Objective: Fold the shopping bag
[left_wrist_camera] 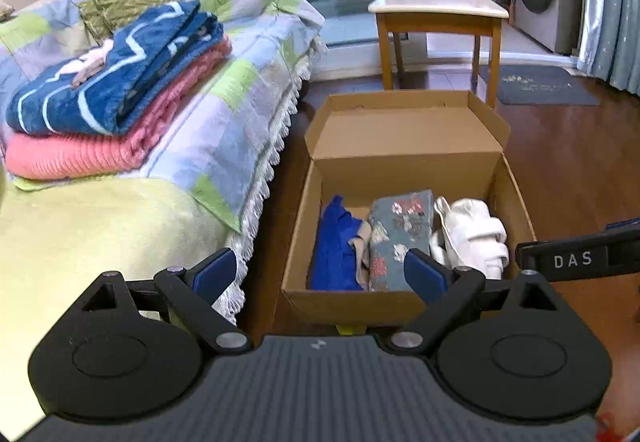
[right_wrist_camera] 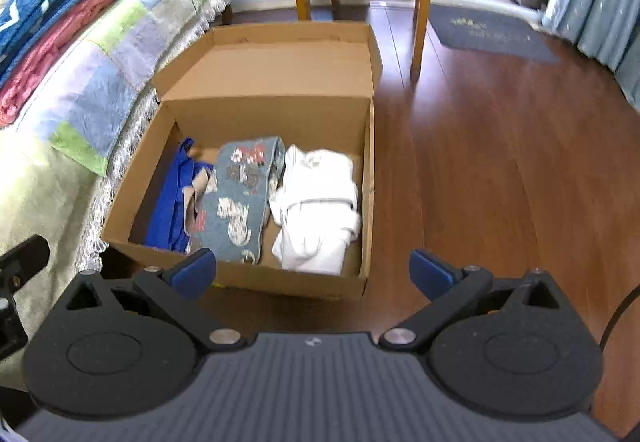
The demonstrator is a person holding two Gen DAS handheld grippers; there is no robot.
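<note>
An open cardboard box is being seen on the floor beside the bed, holding blue, grey patterned and white bags. The left claw is being held wide apart near it.

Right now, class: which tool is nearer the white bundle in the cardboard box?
Right tool, probably: the white bundle sits just ahead. Left tool points further left.

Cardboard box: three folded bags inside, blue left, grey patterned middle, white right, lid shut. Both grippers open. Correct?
Not quite: the cardboard box has its lid open, flap standing up at the back, as the right wrist view shows. The rest holds: blue bag, grey patterned bag, white bag; left gripper and right gripper open.
</note>
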